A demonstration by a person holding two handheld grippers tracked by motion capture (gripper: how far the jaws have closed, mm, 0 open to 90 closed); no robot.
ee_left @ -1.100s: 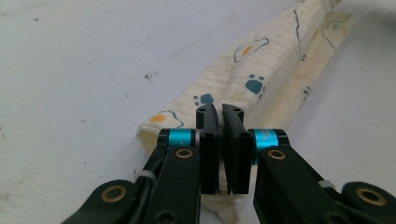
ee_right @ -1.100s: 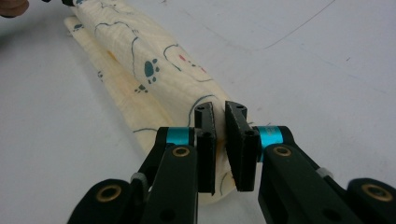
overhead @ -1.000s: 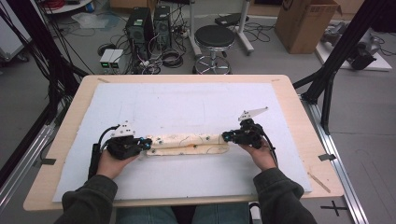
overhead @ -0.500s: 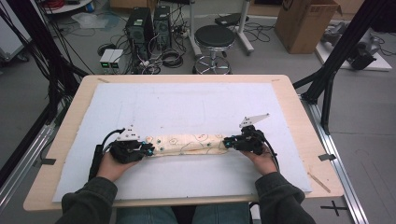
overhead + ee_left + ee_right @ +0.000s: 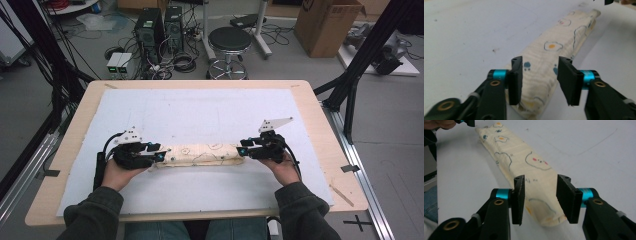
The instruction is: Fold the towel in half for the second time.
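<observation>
We see a long, narrow folded cloth (image 5: 200, 154), cream with small printed figures, lying left to right on the white mat (image 5: 210, 110) toward the near side of the table (image 5: 320, 115). At its left end sits the left gripper (image 5: 159, 156), held in the person's left hand (image 5: 117, 172); at its right end sits the right gripper (image 5: 243, 150), held in the right hand (image 5: 282, 167).

In the left gripper view the jaws have just been opening and now stand apart, with the cloth's end (image 5: 541, 75) lying between them (the left pad is at its edge, the right pad stands clear).

In the right gripper view the jaws have likewise just been opening; the cloth's other end (image 5: 539, 195) lies between them, flat on the mat, and we cannot make out any pinch on it.
</observation>
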